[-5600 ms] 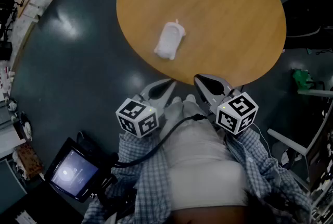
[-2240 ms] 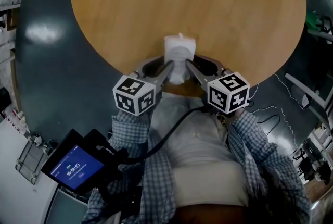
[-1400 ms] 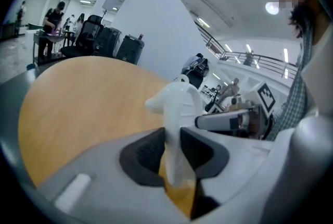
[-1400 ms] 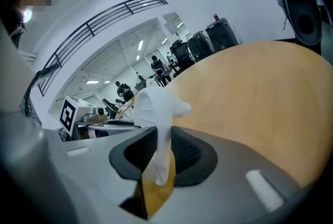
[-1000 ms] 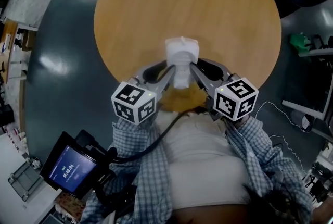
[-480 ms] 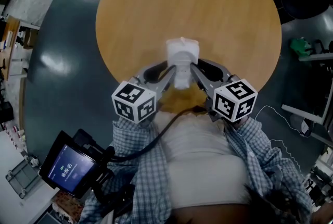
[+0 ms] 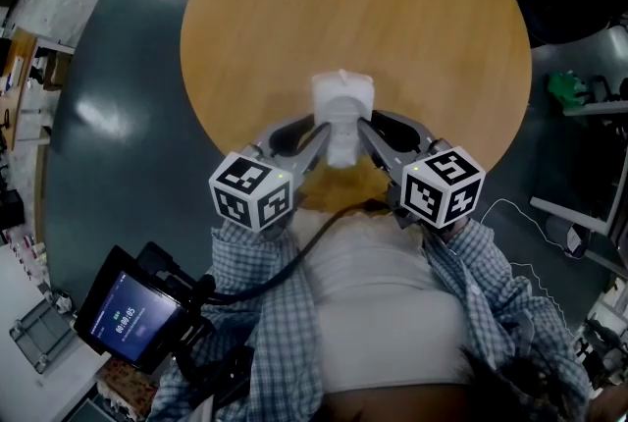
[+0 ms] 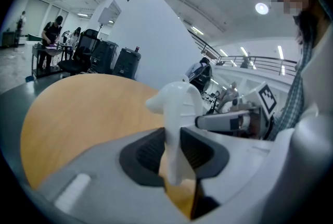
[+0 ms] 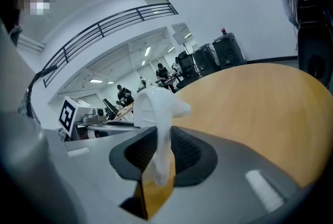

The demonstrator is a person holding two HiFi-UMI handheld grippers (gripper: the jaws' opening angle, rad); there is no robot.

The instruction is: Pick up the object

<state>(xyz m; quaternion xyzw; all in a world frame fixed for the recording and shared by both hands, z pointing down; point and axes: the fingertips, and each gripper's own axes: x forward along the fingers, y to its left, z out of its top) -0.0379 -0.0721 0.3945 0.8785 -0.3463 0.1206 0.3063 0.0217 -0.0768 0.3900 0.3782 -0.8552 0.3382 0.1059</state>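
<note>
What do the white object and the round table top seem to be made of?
White object: probably moulded plastic, smooth with a soft sheen. Its rounded shape and even white colour suggest this.
Round table top: solid wood or a wood-look laminate, with a satin finish. It is warm brown and even in tone, with only faint reflections. The pictures cannot settle which of the two it is.

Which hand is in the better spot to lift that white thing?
Neither, really: the left gripper and the right gripper each pinch the white plastic object from opposite sides over the round wooden table, so both would likely lift together.
</note>
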